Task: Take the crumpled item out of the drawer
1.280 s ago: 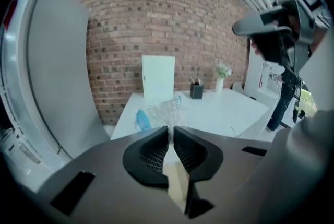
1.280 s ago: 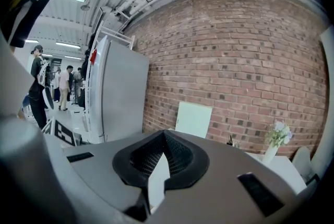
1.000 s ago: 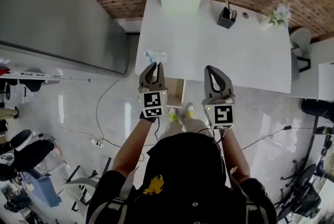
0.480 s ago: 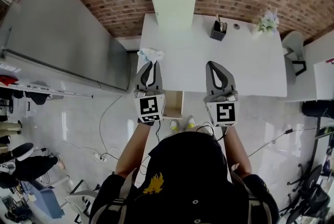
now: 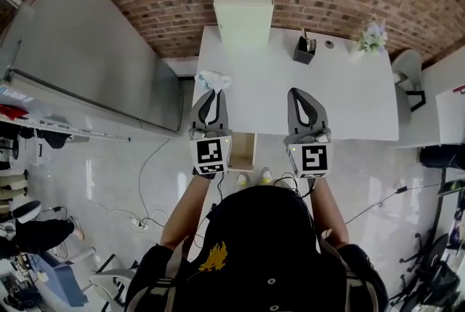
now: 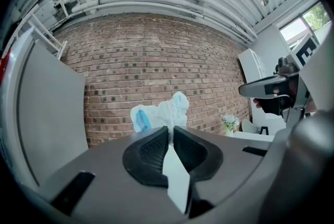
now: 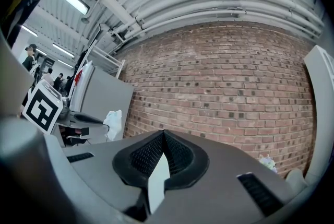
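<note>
The crumpled wrapper [image 5: 212,80], white with a blue print, is pinched at the tip of the left tongs [image 5: 211,94], out of the drawer [image 5: 243,150] and above the left end of the white counter [image 5: 349,89]. In the left gripper view the pads close on its lower edge and the wrapper [image 6: 159,112] bunches up just beyond the left tongs [image 6: 170,130], in front of the brick wall [image 6: 156,66]. The right tongs [image 5: 302,94] are level beside the left, well apart from it, with the jaws shut together and nothing between them [image 7: 163,135]. The open drawer shows below the counter edge, between the two grippers. At the counter's far side stand a dark pen holder [image 5: 304,49] and a small bunch of flowers [image 5: 372,36].
</note>
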`<state>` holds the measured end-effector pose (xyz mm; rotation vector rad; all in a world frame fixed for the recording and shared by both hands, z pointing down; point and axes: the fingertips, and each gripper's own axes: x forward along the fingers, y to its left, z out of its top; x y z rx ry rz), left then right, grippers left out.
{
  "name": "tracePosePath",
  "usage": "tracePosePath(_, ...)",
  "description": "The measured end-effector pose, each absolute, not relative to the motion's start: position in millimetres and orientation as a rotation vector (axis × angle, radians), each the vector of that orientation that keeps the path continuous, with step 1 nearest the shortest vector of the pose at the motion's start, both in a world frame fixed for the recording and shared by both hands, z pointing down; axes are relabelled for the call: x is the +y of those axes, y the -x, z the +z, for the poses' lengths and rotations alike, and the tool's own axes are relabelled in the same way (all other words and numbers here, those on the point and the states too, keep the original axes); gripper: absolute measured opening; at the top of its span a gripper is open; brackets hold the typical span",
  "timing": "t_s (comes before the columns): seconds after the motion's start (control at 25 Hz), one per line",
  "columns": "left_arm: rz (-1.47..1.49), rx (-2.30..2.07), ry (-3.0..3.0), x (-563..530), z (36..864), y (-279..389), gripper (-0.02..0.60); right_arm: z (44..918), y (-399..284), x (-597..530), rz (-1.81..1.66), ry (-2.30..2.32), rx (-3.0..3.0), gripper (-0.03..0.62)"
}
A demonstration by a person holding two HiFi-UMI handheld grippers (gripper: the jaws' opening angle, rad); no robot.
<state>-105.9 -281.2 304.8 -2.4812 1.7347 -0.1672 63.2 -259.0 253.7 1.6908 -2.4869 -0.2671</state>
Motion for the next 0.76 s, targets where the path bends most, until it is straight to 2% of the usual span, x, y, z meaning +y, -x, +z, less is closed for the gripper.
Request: tracePosePath(0.76,-0.130,1.685,2.491,-280,288,100,0.043,228,-51,-261,-0.381,-1.680,-2.529,0.026)
